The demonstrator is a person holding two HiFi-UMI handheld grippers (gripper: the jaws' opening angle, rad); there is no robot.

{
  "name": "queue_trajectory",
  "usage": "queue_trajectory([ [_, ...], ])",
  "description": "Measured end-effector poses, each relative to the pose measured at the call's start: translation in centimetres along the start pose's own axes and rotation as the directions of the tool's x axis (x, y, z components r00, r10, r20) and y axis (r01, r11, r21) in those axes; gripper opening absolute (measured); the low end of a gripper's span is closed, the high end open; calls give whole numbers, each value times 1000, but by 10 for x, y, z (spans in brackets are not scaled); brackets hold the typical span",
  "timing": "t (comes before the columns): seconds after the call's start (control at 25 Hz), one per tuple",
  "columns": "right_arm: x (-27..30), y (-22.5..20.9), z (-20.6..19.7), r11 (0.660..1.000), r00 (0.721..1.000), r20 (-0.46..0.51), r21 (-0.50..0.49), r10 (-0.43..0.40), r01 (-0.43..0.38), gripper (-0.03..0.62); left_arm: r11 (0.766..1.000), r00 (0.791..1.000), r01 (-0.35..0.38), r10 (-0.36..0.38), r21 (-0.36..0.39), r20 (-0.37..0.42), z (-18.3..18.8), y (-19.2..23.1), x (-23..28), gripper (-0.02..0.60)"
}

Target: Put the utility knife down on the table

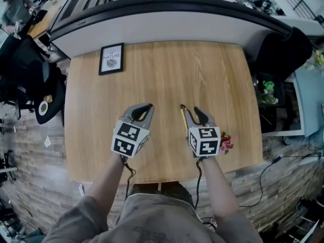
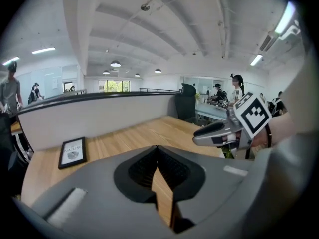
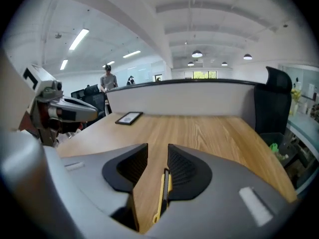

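Observation:
The utility knife [image 1: 183, 119] is slim, yellow and black, and lies lengthwise on the wooden table [image 1: 167, 70]. My right gripper [image 1: 191, 110] hangs over it with its jaws apart. In the right gripper view the knife [image 3: 162, 195] shows through the gap, close along the right jaw, and no pad presses on it. The right gripper [image 3: 158, 146] is open with nothing gripped. My left gripper [image 1: 147, 107] hovers to the left of the knife. Its fingertips meet with nothing between them [image 2: 157, 148], and the right gripper [image 2: 229, 131] shows at its right.
A black-framed picture [image 1: 111, 58] lies at the table's far left. A small bunch of red flowers [image 1: 225, 143] sits by the right gripper, near the table's right front. A grey curved partition [image 1: 167, 22] borders the far edge. Black chairs [image 1: 30, 70] stand to the left.

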State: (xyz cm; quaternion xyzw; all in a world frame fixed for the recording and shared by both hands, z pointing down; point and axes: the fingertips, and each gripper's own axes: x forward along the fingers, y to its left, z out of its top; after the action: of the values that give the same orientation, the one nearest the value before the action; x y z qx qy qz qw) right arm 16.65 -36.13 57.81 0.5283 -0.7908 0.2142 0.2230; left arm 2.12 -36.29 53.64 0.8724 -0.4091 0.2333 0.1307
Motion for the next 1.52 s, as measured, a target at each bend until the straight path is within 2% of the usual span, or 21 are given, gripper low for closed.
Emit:
queue_trajectory([
  [0.2, -68, 19, 77, 999, 980, 197, -51, 12, -2, 105, 992, 993, -54, 40, 116, 114, 55, -1, -38, 2],
  [0.36, -127, 38, 120, 996, 949, 313, -86, 42, -15, 72, 989, 976, -54, 23, 137, 218, 94, -10, -75, 2],
  [0.56, -191, 56, 143, 995, 908, 416, -103, 56, -14, 52, 984, 947, -59, 2, 169, 320, 129, -26, -122, 2],
  [0.72, -226, 65, 146, 998, 888, 457, -52, 51, -31, 48, 984, 925, -68, 0, 165, 380, 143, -36, -152, 2],
  [0.92, -255, 88, 135, 998, 880, 471, -45, 64, -48, 40, 985, 925, -69, 2, 161, 381, 137, -44, -178, 2],
  [1.2, -276, 114, 108, 993, 893, 436, -88, 108, -78, 9, 985, 932, -44, -19, 164, 361, 112, -62, -189, 2],
  [1.44, -280, 105, 98, 995, 904, 417, -78, 95, -69, 11, 991, 945, -13, -31, 131, 325, 96, -77, -193, 2],
  [1.52, -280, 101, 98, 995, 903, 420, -75, 90, -64, 10, 990, 944, -14, -34, 142, 327, 96, -79, -192, 2],
])
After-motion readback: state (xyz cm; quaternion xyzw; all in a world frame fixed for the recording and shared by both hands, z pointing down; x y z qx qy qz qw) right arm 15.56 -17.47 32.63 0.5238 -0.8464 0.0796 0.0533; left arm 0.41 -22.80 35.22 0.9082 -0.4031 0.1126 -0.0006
